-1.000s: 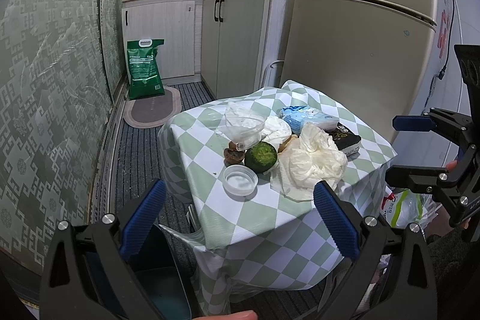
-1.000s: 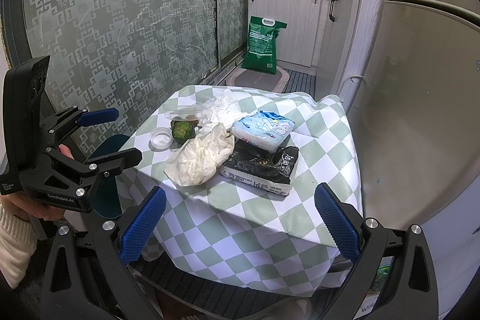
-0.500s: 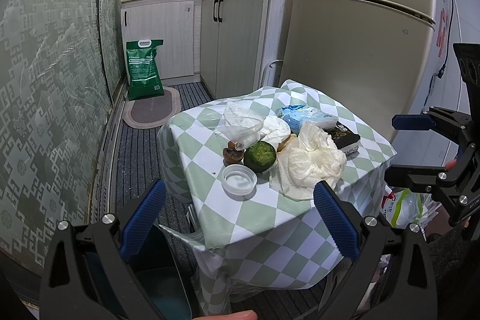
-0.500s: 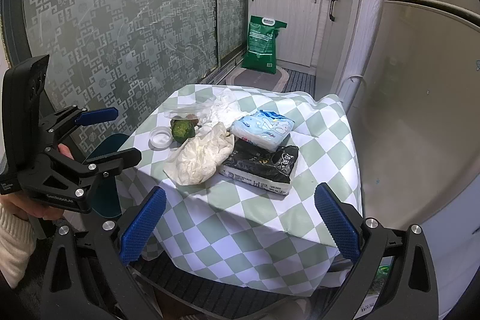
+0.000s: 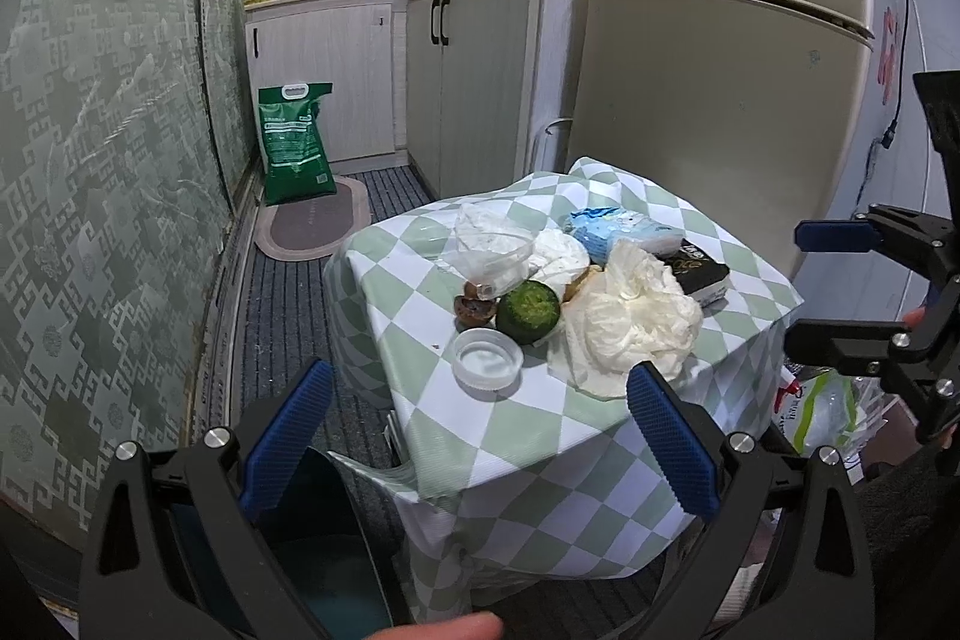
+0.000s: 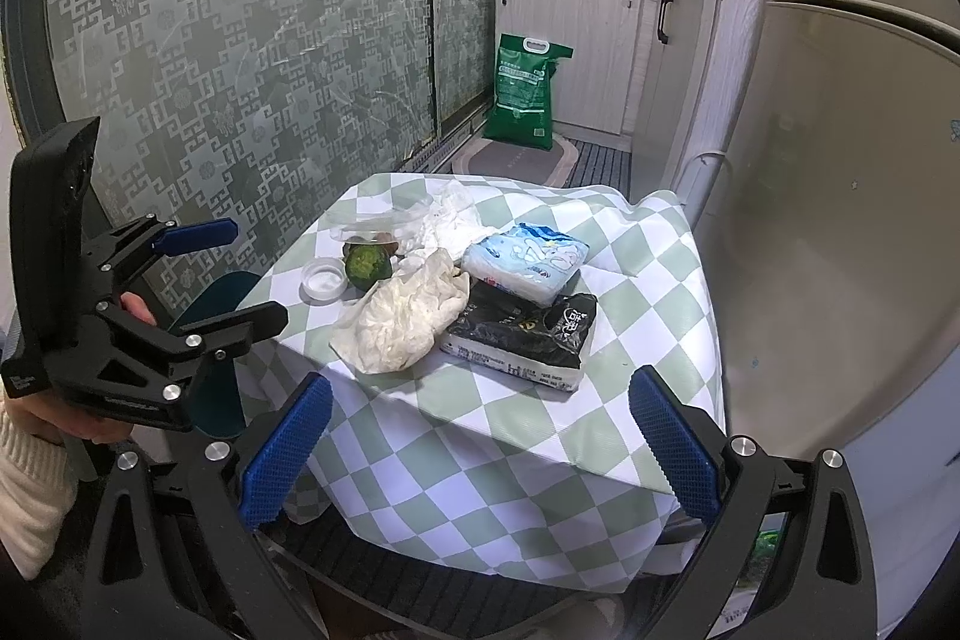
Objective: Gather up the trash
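Observation:
A small table under a green-and-white checked cloth [image 5: 540, 436] [image 6: 540, 436] bears the trash: a crumpled white wrapper [image 5: 630, 322] [image 6: 408, 322], a green round fruit [image 5: 528, 310] [image 6: 367, 265], a white lid [image 5: 487, 361] [image 6: 324, 278], a clear plastic cup [image 5: 495, 250], a blue-white packet [image 5: 618, 232] [image 6: 528, 256] and a black packet [image 5: 699, 271] [image 6: 528, 334]. My left gripper [image 5: 480, 442] [image 6: 258, 271] hangs open off the table's near-left corner, empty. My right gripper [image 6: 480, 454] [image 5: 798, 289] is open in front of the table, holding nothing.
A dark teal bin with a liner [image 5: 336, 580] [image 6: 222, 304] stands on the floor beside the table. A tall fridge [image 5: 720, 100] is close behind. White cabinets [image 5: 474, 70], a green sack [image 5: 294, 142] and a mat [image 5: 312, 226] lie farther back. Patterned glass doors [image 6: 240, 40] line one side.
Both grippers have stayed open and almost still; the table has only shifted slightly in the views.

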